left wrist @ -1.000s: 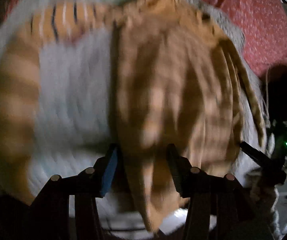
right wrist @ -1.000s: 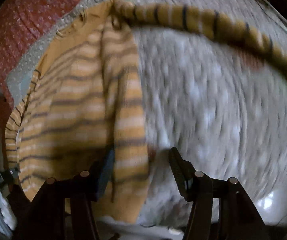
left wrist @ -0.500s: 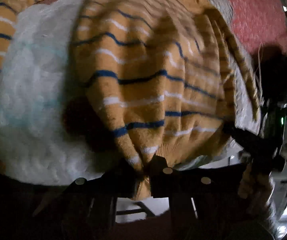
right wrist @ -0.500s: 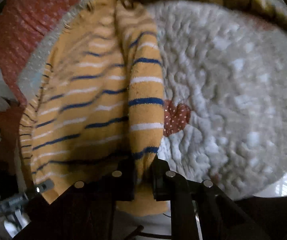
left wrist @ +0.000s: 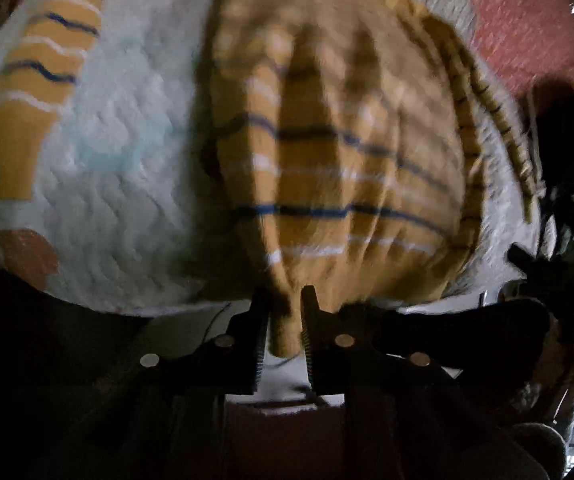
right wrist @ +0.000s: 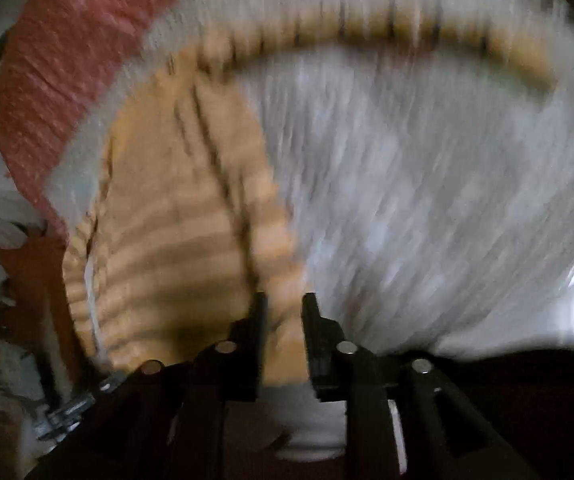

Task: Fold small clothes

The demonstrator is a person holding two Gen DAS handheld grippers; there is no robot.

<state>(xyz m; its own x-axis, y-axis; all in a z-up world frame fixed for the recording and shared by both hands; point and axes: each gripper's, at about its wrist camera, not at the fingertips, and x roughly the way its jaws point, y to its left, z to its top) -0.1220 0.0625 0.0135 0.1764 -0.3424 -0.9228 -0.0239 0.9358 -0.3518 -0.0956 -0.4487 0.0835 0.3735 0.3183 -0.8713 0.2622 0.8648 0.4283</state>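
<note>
An orange sweater (left wrist: 347, 160) with blue and white stripes lies on a white quilted blanket (left wrist: 127, 200). One sleeve (left wrist: 35, 80) stretches out to the left. My left gripper (left wrist: 285, 300) pinches the sweater's near hem; folds fan out from the grip, and its jaws are opening slightly with the cloth still filling the gap. In the right wrist view, the sweater (right wrist: 175, 232) runs up the left and its other sleeve (right wrist: 407, 28) arcs across the top. My right gripper (right wrist: 283, 304) holds the sweater's near edge, and its jaws are opening too, with cloth between them. Both views are motion-blurred.
A red dotted cloth (left wrist: 527, 32) lies beyond the blanket's far edge, also visible as a red dotted cloth (right wrist: 55, 60) at upper left. The other handheld gripper (left wrist: 535, 272) shows dark at the left view's right side. The blanket (right wrist: 447, 180) spreads bare to the right.
Both grippers went from open over the sweater to shut on its near edge, and now stand a little wider. The sweater's edge has been drawn up and along, most sharply in the right view.
</note>
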